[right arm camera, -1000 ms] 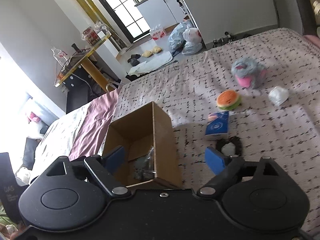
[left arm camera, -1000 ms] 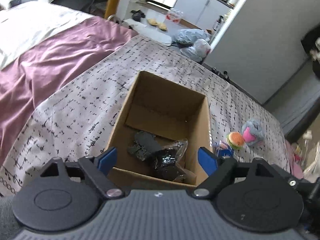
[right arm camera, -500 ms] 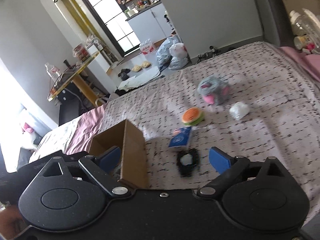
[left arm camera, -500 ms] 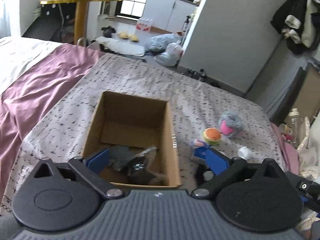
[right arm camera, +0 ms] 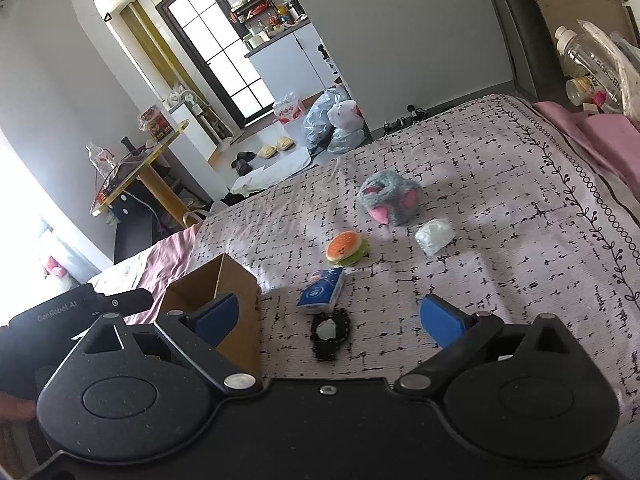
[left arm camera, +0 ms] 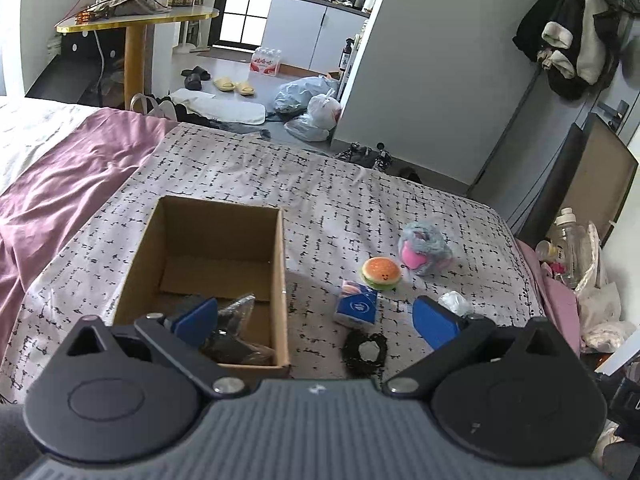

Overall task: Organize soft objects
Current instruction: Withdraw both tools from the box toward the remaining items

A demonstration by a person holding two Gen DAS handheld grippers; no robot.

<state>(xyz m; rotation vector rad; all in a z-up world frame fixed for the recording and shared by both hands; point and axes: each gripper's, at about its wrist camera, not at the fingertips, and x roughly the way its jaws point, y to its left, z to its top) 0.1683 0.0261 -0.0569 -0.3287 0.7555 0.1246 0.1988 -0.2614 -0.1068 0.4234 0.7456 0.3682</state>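
An open cardboard box (left arm camera: 224, 216) (right arm camera: 236, 280) sits on the patterned bed cover and holds dark wrapped items (left arm camera: 230, 338). To its right lie a black scrunchie (left arm camera: 366, 350) (right arm camera: 330, 336), a blue tissue pack (left arm camera: 356, 307) (right arm camera: 322, 291), a burger toy (left arm camera: 381, 273) (right arm camera: 346, 249), a grey-pink plush (left arm camera: 424, 247) (right arm camera: 390, 197) and a white crumpled bag (left arm camera: 454, 303) (right arm camera: 433, 236). My left gripper (left arm camera: 316, 318) is open and empty above the box's near right corner. My right gripper (right arm camera: 330, 318) is open and empty, just above the scrunchie.
A purple blanket (left arm camera: 60, 184) covers the bed's left side. The bed's far edge drops to a floor with plastic bags (left arm camera: 312, 106) and slippers. Bottles and bags (right arm camera: 592, 68) crowd the right bedside. The left gripper's body (right arm camera: 60, 316) shows at the right wrist view's left edge.
Both grippers have risen and swung right, away from over the box toward the loose items. The scrunchie now sits between the right gripper's fingers in view. Both stay open.
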